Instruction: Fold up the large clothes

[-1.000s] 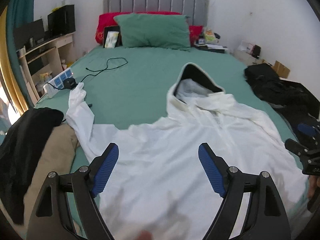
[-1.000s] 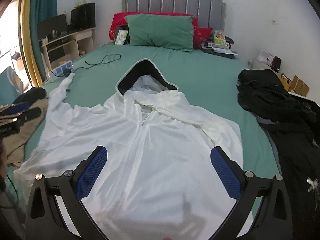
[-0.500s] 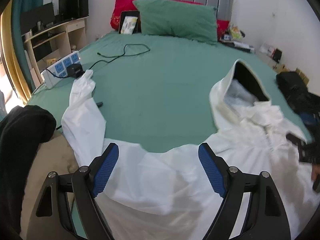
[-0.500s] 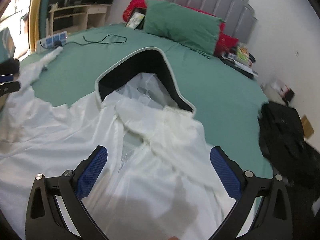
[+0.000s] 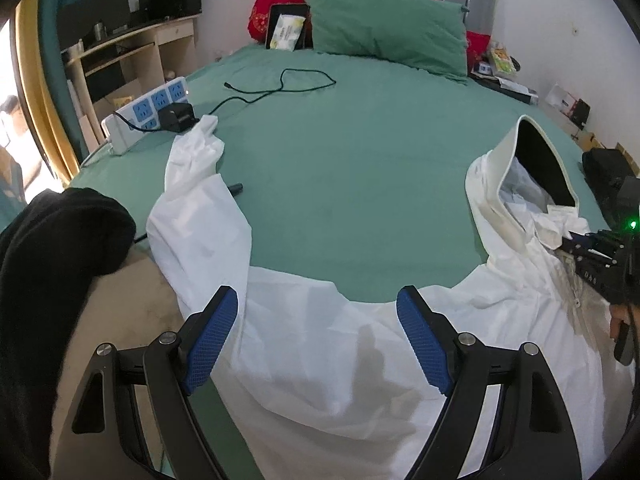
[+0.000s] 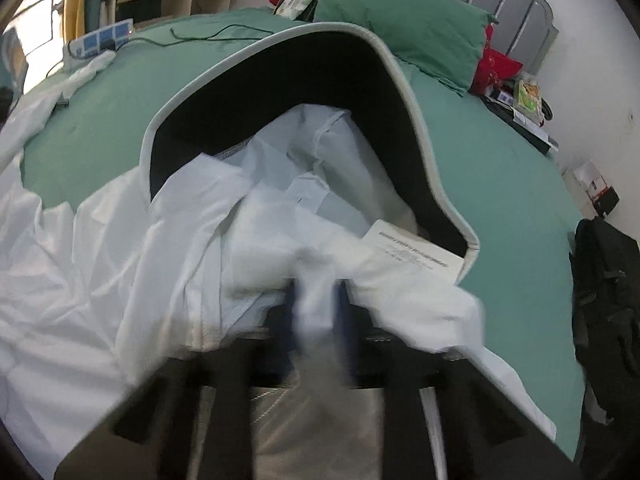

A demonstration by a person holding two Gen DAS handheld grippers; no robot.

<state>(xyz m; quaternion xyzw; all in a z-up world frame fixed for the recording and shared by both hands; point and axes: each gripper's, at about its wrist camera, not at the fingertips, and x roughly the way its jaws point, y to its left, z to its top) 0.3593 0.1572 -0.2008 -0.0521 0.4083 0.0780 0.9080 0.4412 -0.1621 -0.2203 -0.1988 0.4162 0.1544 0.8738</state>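
Observation:
A large white hooded jacket lies spread on the green bed, its sleeve stretched toward the far left and its black-lined hood at the right. My left gripper is open and empty, just above the jacket's shoulder. In the right wrist view the hood fills the frame. My right gripper is shut on a bunch of the jacket's white collar fabric below the hood; the view is blurred. The right gripper also shows in the left wrist view.
A black garment over beige cloth lies at the bed's left edge. A power strip with a black cable sits beyond the sleeve. Green pillow at the headboard. Black clothes lie at the right.
My right gripper moved forward to the collar below the hood and shut on the fabric. My left gripper moved forward and left toward the shoulder and sleeve, staying open.

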